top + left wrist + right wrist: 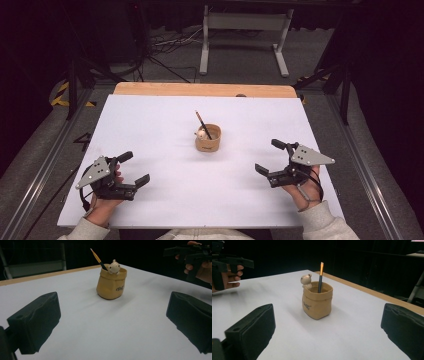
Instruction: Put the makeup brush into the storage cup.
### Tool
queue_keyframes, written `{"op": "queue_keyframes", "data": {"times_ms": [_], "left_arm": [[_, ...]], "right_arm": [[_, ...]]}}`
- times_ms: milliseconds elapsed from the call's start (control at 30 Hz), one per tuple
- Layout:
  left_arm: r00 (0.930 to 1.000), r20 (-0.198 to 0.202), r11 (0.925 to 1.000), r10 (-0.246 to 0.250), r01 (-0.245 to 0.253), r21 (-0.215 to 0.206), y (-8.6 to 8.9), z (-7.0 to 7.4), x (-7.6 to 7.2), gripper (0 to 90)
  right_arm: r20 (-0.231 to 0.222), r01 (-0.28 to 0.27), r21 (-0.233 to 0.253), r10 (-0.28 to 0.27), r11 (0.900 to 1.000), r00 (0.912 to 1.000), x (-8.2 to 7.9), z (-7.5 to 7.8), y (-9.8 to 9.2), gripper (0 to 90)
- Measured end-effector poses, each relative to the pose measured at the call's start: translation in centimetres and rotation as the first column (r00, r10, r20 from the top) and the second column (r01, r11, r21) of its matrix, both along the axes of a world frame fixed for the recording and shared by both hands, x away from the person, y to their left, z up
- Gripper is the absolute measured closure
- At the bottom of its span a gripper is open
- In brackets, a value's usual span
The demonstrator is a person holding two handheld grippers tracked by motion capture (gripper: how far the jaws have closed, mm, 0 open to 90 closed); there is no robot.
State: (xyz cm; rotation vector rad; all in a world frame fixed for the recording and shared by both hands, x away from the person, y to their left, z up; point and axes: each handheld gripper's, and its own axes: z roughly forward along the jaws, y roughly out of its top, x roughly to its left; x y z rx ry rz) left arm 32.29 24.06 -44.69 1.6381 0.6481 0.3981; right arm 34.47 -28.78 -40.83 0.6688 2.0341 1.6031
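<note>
Pencil is leaning in the tan pot at mid-table; left gripper and right gripper are waiting, jaws apart, well away. Approach is pending; the next move likely needs a reach inward.

1. We see a tan pot with dark lettering on its side.
2. We see a cream bear figure at its rim.
3. We see a pencil with a dark shaft and orange end.
4. We see a white surface edged in pale wood.
5. We see black left tongs and black right tongs, each topped by a grey plate.
</note>
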Motion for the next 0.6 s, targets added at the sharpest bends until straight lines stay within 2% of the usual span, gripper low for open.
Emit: {"op": "queue_keyframes", "data": {"times_ms": [133,300,500,600], "left_arm": [[0.9999,-0.014,1.0000,-0.008,0.008,0.001,-0.1,-0.3,0.0,0.3],[0.9995,-0.023,0.9996,-0.021,0.022,0.016,-0.2,-0.5,0.0,0.2],[0.9993,-0.038,0.9999,0.002,-0.001,0.012,-0.3,-1.0,0.2,0.2],[0.9995,-0.029,0.9999,0.016,-0.016,0.007,-0.3,-0.9,0.2,0.3]], "right_arm": [[-0.004,-0.008,-0.009,0.008,1.000,1.0000,-0.2,-0.7,-0.2,0.0],[-0.023,-0.005,0.003,0.005,1.000,0.9997,-0.2,-1.4,-0.4,0.0],[-0.046,0.000,-0.001,0.000,1.000,0.9989,0.0,-2.5,-0.6,0.0],[-0.069,0.009,-0.006,-0.009,1.000,0.9976,0.1,-3.1,-0.5,0.0]]}}
